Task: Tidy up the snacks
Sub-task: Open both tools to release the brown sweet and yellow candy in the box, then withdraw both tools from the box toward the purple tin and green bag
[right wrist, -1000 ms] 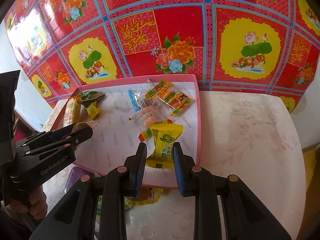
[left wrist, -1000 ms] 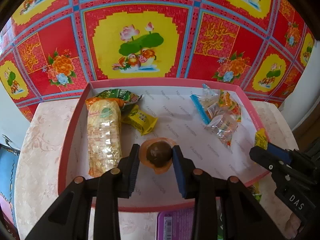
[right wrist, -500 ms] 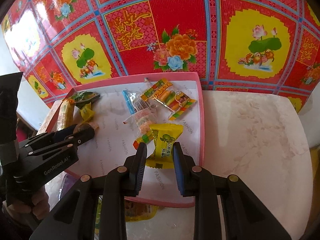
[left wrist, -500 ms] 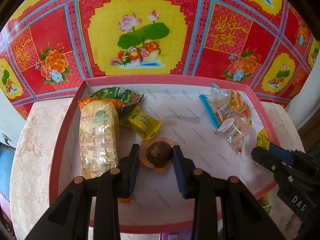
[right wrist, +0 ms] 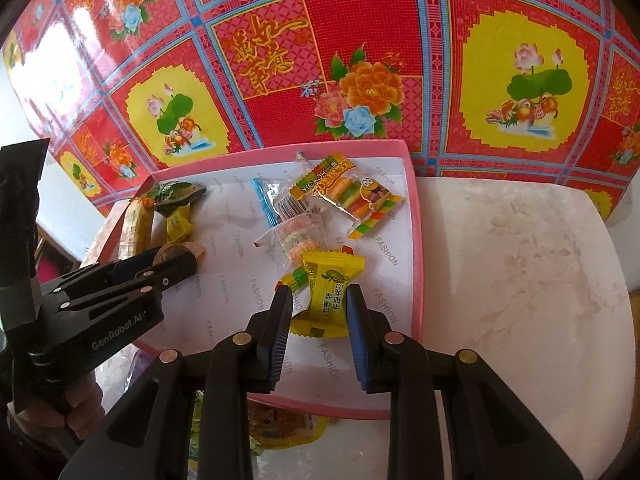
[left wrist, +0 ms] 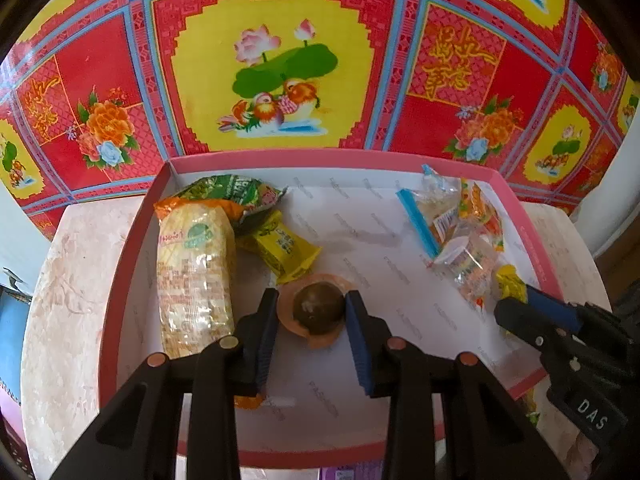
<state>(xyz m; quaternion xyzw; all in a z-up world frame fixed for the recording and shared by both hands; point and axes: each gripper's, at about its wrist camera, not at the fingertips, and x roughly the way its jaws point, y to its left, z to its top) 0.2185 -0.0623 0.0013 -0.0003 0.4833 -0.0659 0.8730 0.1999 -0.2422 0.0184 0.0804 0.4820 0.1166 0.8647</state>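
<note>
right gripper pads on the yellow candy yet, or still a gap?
Touching. In the right wrist view, both fingers of the right hand-held gripper press the sides of the yellow candy over the pink tray; no gap shows.

Brown egg pack [left wrist: 318, 314], yellow candy [right wrist: 330, 294], apparently in pink tray [left wrist: 120, 280].

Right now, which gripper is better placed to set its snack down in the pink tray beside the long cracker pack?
Left. The left gripper holds the round brown snack right beside the cracker pack; the right gripper holds its yellow candy across the pink tray.
</note>
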